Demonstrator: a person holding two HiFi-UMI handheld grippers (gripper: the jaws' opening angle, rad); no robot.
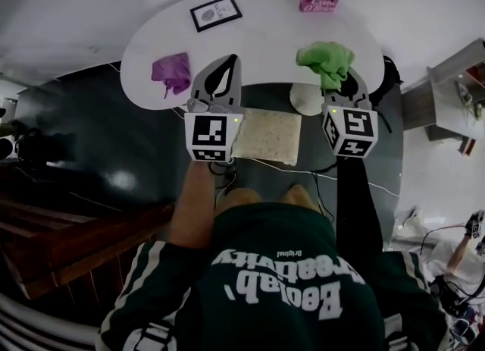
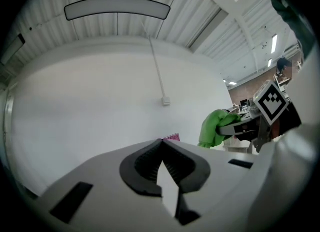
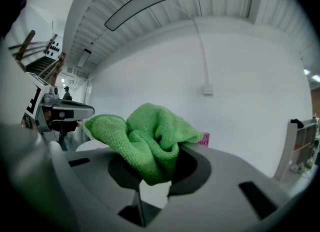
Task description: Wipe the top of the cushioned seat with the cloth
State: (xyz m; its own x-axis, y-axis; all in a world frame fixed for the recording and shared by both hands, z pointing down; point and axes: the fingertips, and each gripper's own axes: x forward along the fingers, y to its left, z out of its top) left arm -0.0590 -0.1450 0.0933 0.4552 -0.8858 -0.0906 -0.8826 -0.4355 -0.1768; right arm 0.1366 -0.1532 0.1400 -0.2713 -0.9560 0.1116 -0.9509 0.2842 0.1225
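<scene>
Right gripper view shows the right gripper (image 3: 155, 173) clamped on the green cloth (image 3: 145, 136), which bunches up above its jaws. The left gripper (image 2: 161, 151) has its jaws together on nothing. The cushioned seat (image 1: 267, 136) lies behind both jaw tips, and the wiping seems not yet begun.

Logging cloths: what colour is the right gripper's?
Green cloth, clearest in the right gripper view.

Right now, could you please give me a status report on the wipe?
Left gripper shut, empty. Right gripper shut on green cloth, held off the cushioned seat. Seat top bare.
</scene>
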